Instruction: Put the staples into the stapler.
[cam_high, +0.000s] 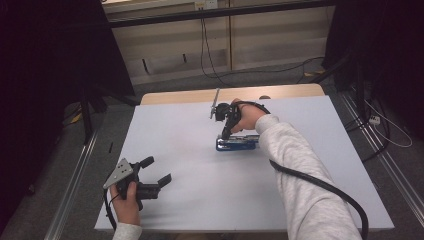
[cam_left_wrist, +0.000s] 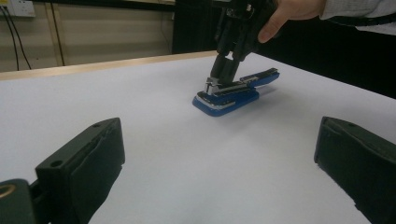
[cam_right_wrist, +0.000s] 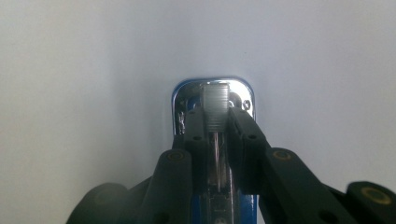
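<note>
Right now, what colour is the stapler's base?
Blue, with a chrome metal top; the stapler shows best in the left gripper view.

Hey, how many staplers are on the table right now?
1. The blue stapler lies right of the table's middle, with the right tool closed on its metal top. Nothing seems to hide another.

1. Stapler (cam_high: 237, 143) lies on the table (cam_high: 190, 150), right of centre, toward the far half.
2. Right gripper (cam_high: 226, 134) comes down on the stapler's left end, its jaws either side of the top arm.
3. Left gripper (cam_high: 157, 172) sits over the near-left corner, well apart from the stapler, jaws pointing right.
</note>
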